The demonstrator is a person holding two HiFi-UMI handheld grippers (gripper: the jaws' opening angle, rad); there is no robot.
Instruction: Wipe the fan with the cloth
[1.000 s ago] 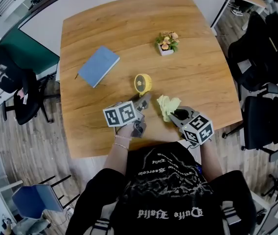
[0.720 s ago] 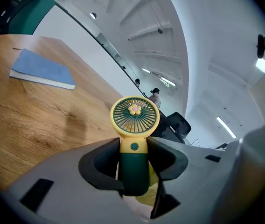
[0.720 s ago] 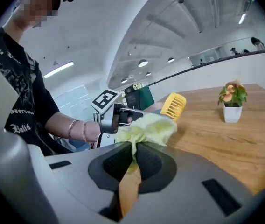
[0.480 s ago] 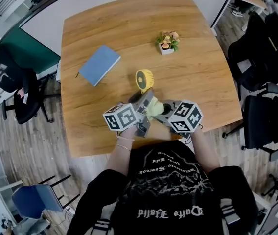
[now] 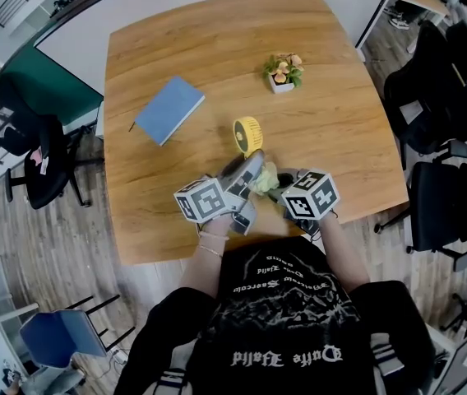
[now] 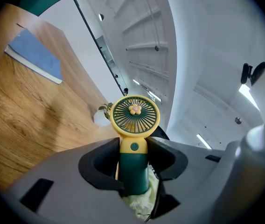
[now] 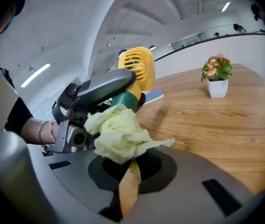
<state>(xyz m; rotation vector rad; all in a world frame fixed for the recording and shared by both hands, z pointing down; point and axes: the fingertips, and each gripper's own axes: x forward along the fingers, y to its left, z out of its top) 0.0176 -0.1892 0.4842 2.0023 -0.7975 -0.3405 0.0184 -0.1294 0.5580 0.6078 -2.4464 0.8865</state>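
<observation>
**Fan and cloth meet above the desk's near edge**

We look down on a square wooden desk (image 5: 217, 48) with a warm, streaked grain and little on its top. A blue book (image 5: 169, 109) lies closed and askew toward the left edge. A small potted plant (image 5: 283, 71) in a white pot stands in the far half, right of the middle.

Around the desk runs a floor (image 5: 61, 237) of grey-brown planks. Black office chairs (image 5: 443, 97) crowd the space off the right edge. Another black chair (image 5: 32, 159) stands off the left edge, and a blue chair (image 5: 53, 336) sits out from the near left corner. A dark green panel (image 5: 48, 85) stands beyond the left edge. In the gripper views we see a white ceiling (image 6: 207, 55) with strip lights.

Above the near edge, about its middle, the left gripper (image 5: 248, 169) is clamped on the small handheld fan (image 5: 248, 134). Its jaws press the dark green handle (image 6: 133, 169) from both sides. The round yellow head (image 6: 135, 115), with a green grille and a flower at the centre, rises past the jaws. The fan is held clear of the desk top.

Just beside it, the right gripper (image 5: 271, 186) has its jaws closed on a crumpled pale yellow cloth (image 5: 264, 178). The cloth is bunched against the lower end of the fan's handle and touches it. A wrist (image 7: 39, 129) with a thin bracelet shows behind the left gripper.
</observation>
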